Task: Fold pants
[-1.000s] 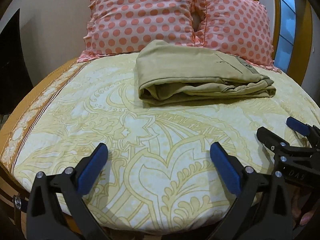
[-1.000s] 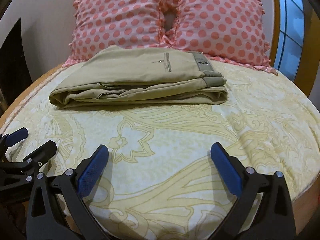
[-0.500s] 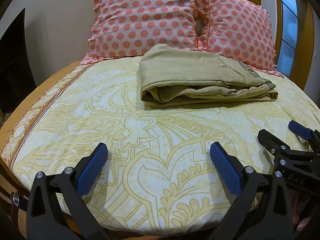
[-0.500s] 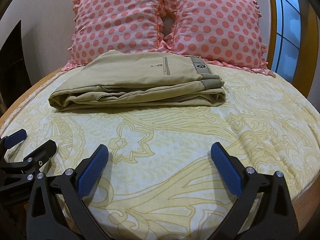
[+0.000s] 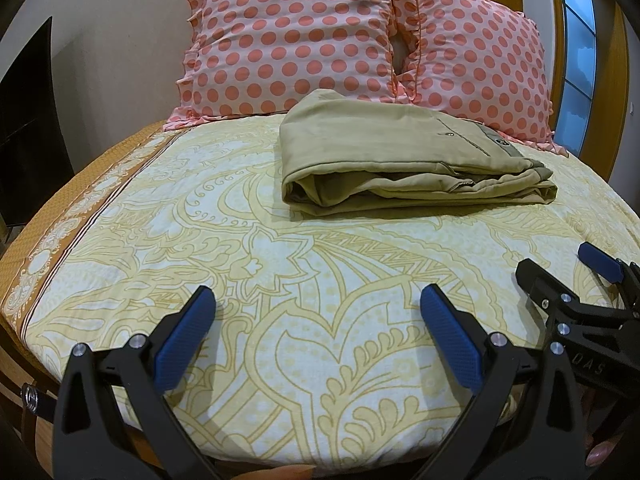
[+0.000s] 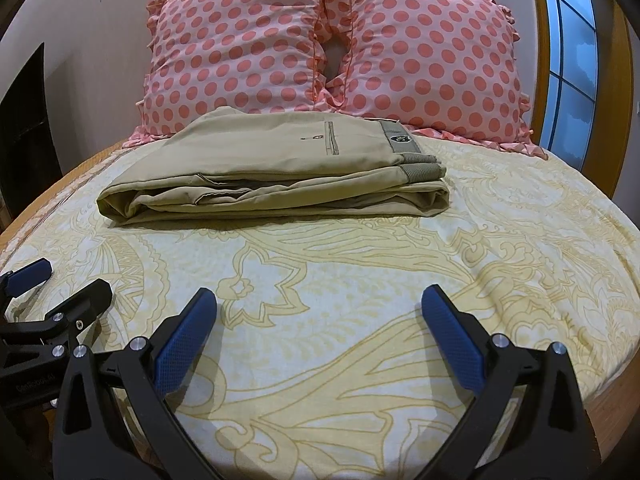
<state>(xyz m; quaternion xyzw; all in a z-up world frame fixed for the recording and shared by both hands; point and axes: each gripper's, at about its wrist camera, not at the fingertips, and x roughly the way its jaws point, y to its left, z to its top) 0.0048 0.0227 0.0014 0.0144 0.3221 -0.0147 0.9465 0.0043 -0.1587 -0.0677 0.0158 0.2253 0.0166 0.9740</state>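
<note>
The khaki pants [image 5: 400, 160] lie folded in a flat stack on the bed, just in front of the pillows; they also show in the right wrist view [image 6: 276, 168], waistband to the right. My left gripper [image 5: 316, 320] is open and empty over the near part of the bed, well short of the pants. My right gripper [image 6: 318, 320] is open and empty too, beside the left one. The right gripper shows at the right edge of the left wrist view [image 5: 568, 280]. The left gripper shows at the left edge of the right wrist view [image 6: 60, 284].
The bed has a yellow floral sheet [image 5: 240, 264] with an orange border [image 5: 48, 240] at the left. Two pink polka-dot pillows [image 6: 240, 40] [image 6: 432, 52] stand against the wall. A window [image 6: 568, 60] is at the right, a dark panel [image 5: 28, 128] at the left.
Both grippers have drawn back and tilted up a little, so pants and pillows sit lower in view. Both stay open. The pants have not moved.
</note>
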